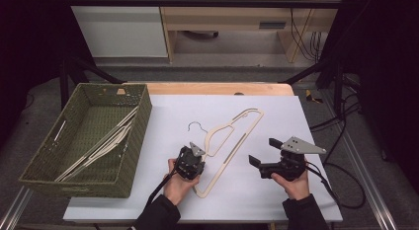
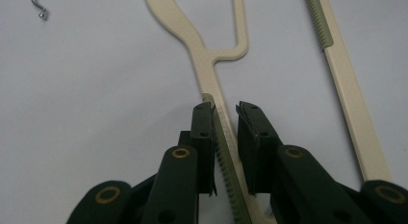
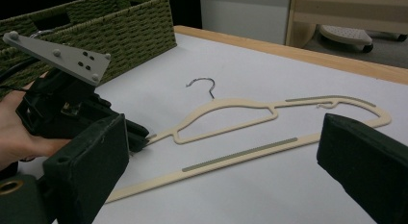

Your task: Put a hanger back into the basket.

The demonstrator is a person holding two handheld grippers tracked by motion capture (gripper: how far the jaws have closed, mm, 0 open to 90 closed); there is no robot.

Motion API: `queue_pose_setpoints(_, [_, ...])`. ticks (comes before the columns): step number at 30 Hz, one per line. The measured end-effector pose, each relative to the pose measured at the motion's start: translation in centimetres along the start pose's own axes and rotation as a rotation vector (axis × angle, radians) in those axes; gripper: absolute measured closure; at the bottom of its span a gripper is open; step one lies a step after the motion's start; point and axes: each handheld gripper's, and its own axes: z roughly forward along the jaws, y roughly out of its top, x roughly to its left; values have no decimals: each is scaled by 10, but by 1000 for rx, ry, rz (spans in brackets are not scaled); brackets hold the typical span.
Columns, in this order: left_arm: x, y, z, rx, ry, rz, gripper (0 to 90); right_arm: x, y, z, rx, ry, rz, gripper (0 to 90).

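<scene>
A: Where is the hanger (image 1: 232, 141) lying?

B: Flat on the white counter (image 1: 296, 121), to the right of the green woven basket (image 1: 133, 156). It's a cream hanger with a metal hook (image 1: 195, 126).

A: Which way does it run?

B: In the high view its long axis goes diagonally, from the near end by the left hand up to the far right corner of the counter. The hook points toward the basket, on the left side.

A: And the left gripper (image 2: 225, 113)?

B: Its jaws are narrow, one on each side of the hanger's shoulder arm near the lower end; the ribbed green strip (image 2: 226, 161) sits between them, close against one jaw.

A: The right gripper (image 1: 262, 151)?

B: Jaws spread wide, holding nothing, just right of the hanger's long bar and apart from it. More hangers (image 1: 99, 146) lie in the basket.
</scene>
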Motion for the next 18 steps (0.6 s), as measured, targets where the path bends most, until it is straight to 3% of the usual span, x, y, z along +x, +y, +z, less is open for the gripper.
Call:
queue_pose_setpoints(4, [2,1,0,1,-11,19,771,-1,0,-2,-4,3,-6,47])
queue_pose_setpoints(6, [8,-3,-1,-8,-41,47,771,-1,1,-2,-5,-3,-4,47])
queue_pose_setpoints(7, [14,-10,-4,2,-39,80,776,-1,1,-2,-6,-6,1,46])
queue_pose_setpoints(10, [22,-20,-9,10,-33,112,784,-1,0,-2,-2,-2,-5,46])
queue_pose_setpoints(11, [31,-34,-13,-5,-66,107,788,-1,0,-2,-3,0,-3,46])
queue_pose_setpoints(12, [32,-40,-15,-4,-61,103,788,-1,0,-1,-5,-3,0,47])
queue_pose_setpoints(14, [33,-51,-16,-38,-82,47,784,-1,0,0,0,-5,-1,47])
queue_pose_setpoints(16, [28,-53,-16,-38,-87,-20,769,-1,0,1,6,-3,-1,46])
queue_pose_setpoints(17, [28,-53,-16,-38,-87,-20,757,-1,0,1,6,-3,-3,47])
queue_pose_setpoints(18, [25,-48,-17,-4,-69,-12,757,0,0,2,6,-3,-2,46])
